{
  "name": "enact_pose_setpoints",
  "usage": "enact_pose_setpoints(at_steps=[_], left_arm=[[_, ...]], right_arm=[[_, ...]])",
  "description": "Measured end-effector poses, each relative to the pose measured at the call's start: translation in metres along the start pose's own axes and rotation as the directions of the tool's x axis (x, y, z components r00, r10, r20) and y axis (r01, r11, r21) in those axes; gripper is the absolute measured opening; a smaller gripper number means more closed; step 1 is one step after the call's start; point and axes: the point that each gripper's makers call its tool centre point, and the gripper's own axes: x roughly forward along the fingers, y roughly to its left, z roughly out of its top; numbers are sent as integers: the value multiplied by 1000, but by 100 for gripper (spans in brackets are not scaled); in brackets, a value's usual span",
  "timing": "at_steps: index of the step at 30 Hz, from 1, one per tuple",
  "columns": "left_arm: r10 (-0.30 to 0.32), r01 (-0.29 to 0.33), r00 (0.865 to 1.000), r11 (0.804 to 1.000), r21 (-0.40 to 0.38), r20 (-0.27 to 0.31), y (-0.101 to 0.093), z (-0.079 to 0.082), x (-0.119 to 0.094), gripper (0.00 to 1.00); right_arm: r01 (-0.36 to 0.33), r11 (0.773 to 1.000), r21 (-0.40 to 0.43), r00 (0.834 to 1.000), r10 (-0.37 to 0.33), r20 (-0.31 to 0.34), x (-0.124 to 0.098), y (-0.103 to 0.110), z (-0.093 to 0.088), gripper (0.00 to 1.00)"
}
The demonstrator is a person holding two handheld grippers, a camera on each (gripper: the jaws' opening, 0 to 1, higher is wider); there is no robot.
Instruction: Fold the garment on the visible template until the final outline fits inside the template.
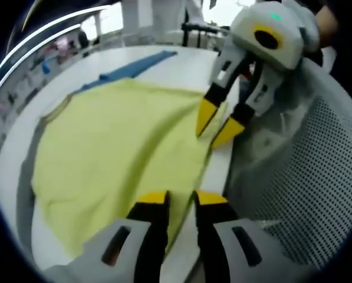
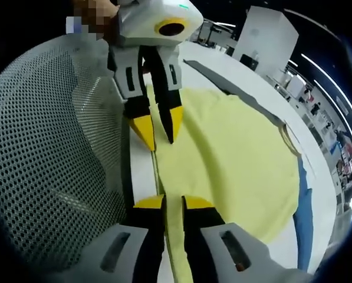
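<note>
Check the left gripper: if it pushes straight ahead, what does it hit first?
Likely the yellow garment. The left gripper sits at its near edge, jaws slightly apart, with fabric directly ahead. The right gripper is off to the side. Depth is unclear.

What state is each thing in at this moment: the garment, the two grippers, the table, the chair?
Yellow garment: spread flat, unfolded, near hem at the table edge.
Left gripper: jaws narrowly apart at the hem; grip unclear.
Right gripper: jaws narrowly apart astride the hem; grip unclear.
White table: bearing the garment.
Mesh chair: unoccupied, beside the table.
</note>
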Motion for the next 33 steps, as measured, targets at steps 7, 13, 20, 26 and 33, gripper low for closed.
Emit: enact_pose_setpoints(at_steps=[7, 13, 20, 26, 33], left_arm=[[7, -7, 1000, 999, 35, -14, 2, -3, -1, 7], [3, -2, 1000, 1000, 31, -9, 0, -4, -2, 0], [-4, 5, 1000, 999, 51, -9, -4, -1, -7, 0], [-29, 29, 999, 999, 40, -17, -12, -7, -7, 0], [-42, 43, 999, 999, 23, -26, -17, -11, -7, 0]], right_arm=[[3, 1000, -18, 1000, -3, -5, 1, -1, -1, 3], [4, 1000, -16, 1000, -4, -5, 0, 0, -2, 2], [0, 1000, -15, 1000, 0, -1, -4, 2, 0, 2], [-53, 998, -19, 999, 53, -13, -7, 14, -4, 2], [-76, 997, -11, 997, 76, -30, -7, 17, -8, 2]])
